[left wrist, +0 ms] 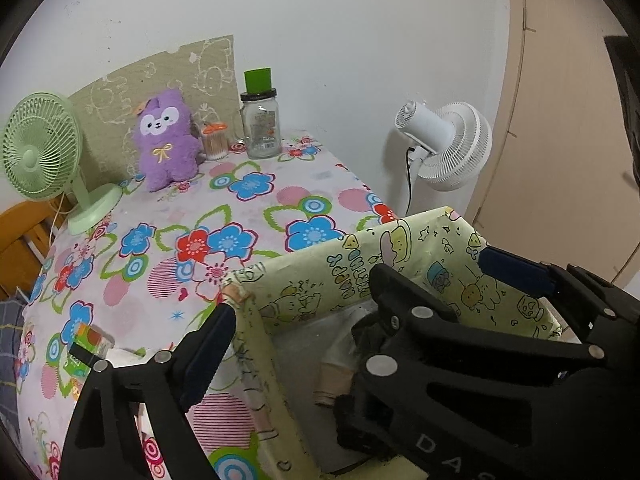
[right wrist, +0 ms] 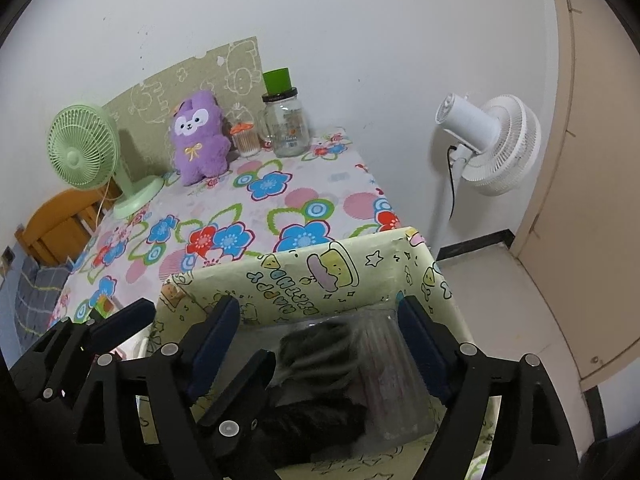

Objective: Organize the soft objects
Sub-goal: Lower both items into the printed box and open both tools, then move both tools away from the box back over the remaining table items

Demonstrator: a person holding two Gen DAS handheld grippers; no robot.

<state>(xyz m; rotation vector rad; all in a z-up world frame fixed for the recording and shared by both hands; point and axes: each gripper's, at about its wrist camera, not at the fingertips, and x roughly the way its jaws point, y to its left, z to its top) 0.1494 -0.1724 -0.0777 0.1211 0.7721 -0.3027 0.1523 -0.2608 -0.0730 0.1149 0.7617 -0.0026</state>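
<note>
A dark fuzzy item (right wrist: 316, 354), wrapped in clear plastic (right wrist: 394, 376), lies at the bottom of my yellow cartoon-print box (right wrist: 320, 276), which stands at the near right corner of the flowered table (right wrist: 256, 196). Through the glare I take it for a knitted soft thing, though I cannot tell what kind. My right tongs (right wrist: 320, 320) hang over the box's mouth, their jaws spread wide with nothing pressed between the blue pads. My left tongs (left wrist: 352, 286) straddle the box's left wall, equally wide: one finger outside the corner, the other inside near the far wall, gripping nothing. A pale bundle (left wrist: 336, 376) lies on the box floor beneath them. Well apart, at the table's far edge, a purple plush (right wrist: 199, 136) sits upright against a patterned board (right wrist: 200, 76), just beside a small orange-lidded jar (right wrist: 245, 140) and a glass jar (right wrist: 286, 124) topped by a green cup. A green desk fan (right wrist: 86, 148) stands at the left; a white fan (right wrist: 496, 140) stands off the table, by the wall.
</note>
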